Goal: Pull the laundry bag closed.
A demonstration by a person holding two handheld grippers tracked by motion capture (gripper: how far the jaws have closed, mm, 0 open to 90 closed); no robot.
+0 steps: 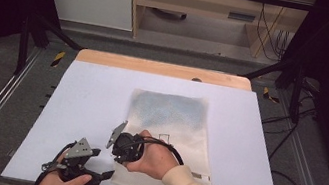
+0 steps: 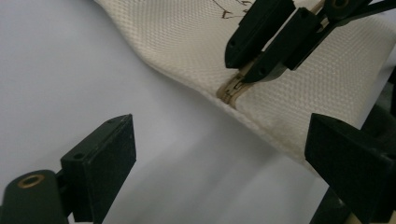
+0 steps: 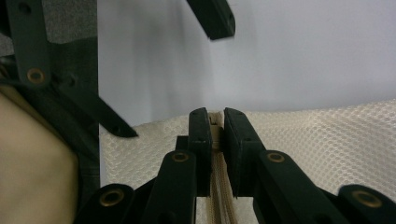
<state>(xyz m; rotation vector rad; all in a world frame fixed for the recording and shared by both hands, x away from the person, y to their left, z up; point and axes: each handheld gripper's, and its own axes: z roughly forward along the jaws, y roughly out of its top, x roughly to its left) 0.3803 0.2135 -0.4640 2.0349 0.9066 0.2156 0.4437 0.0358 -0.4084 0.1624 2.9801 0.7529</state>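
A cream mesh bag (image 1: 169,129) lay flat on the white table (image 1: 89,105), its near edge by the person's side. The right gripper (image 3: 214,122) had its jaws pinched narrow on the zipper pull (image 2: 232,87), which sat at the bag's near edge, close to the near left corner. In the right gripper view the zipper teeth (image 3: 219,196) ran back between the jaws toward the hand, and I could not tell whether they were meshed.

The left gripper (image 2: 219,149) hung just beside that corner with its jaws wide apart and nothing between them; one jaw stood over bare table, the other over the bag's edge. It touched no cloth that I could see.

As I judged it, the work was at an early grip stage: the pull was caught, but the bag was not yet pinned by the other tool. What seemed left was for the left gripper to close on the bag's corner or hem to steady it, and then for the right to draw the pull along the zipper. How far the zipper already stood open or shut, I could not make out.
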